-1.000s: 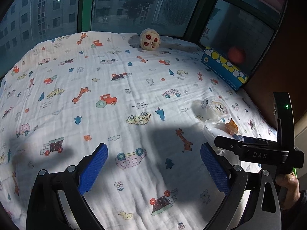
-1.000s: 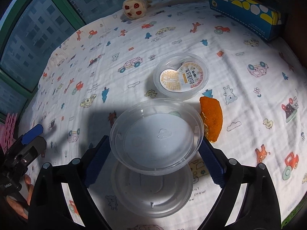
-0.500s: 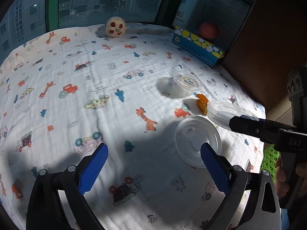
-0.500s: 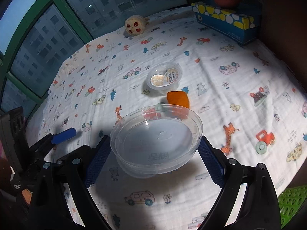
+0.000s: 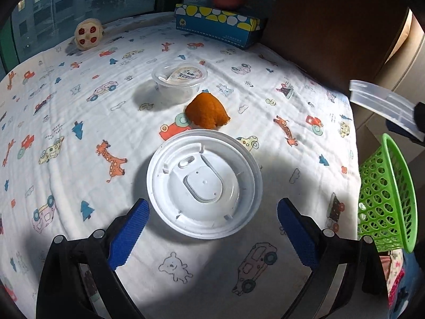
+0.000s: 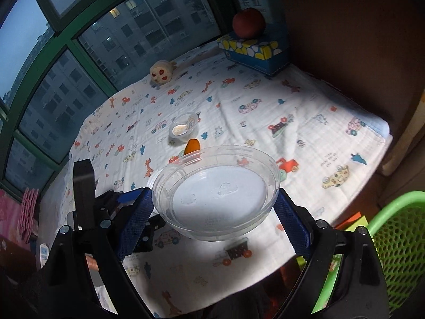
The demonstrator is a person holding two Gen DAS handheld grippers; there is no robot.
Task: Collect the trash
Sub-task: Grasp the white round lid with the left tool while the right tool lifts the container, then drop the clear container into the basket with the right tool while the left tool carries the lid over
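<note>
My right gripper (image 6: 215, 210) is shut on a clear plastic bowl (image 6: 215, 191), held wide across its rim above the bed's right side. That bowl (image 5: 382, 103) shows at the right edge of the left wrist view, over the green basket (image 5: 385, 194). My left gripper (image 5: 211, 222) is open, its blue pads either side of a white round lid (image 5: 204, 183) lying on the sheet, not touching it. An orange peel (image 5: 207, 110) lies just beyond the lid. A small clear cup (image 5: 179, 78) with a printed foil top stands behind the peel.
A patterned white sheet (image 5: 66, 122) covers the bed. A blue tissue box (image 5: 217, 25) with a red fruit (image 6: 248, 22) on top sits at the far edge by the window. A round plush toy (image 5: 89, 33) rests far left. The green basket (image 6: 398, 242) stands beside the bed's right edge.
The right gripper has lifted the clear bowl off the lid and carried it right toward the green basket. The left gripper has moved right and now straddles the white lid.
</note>
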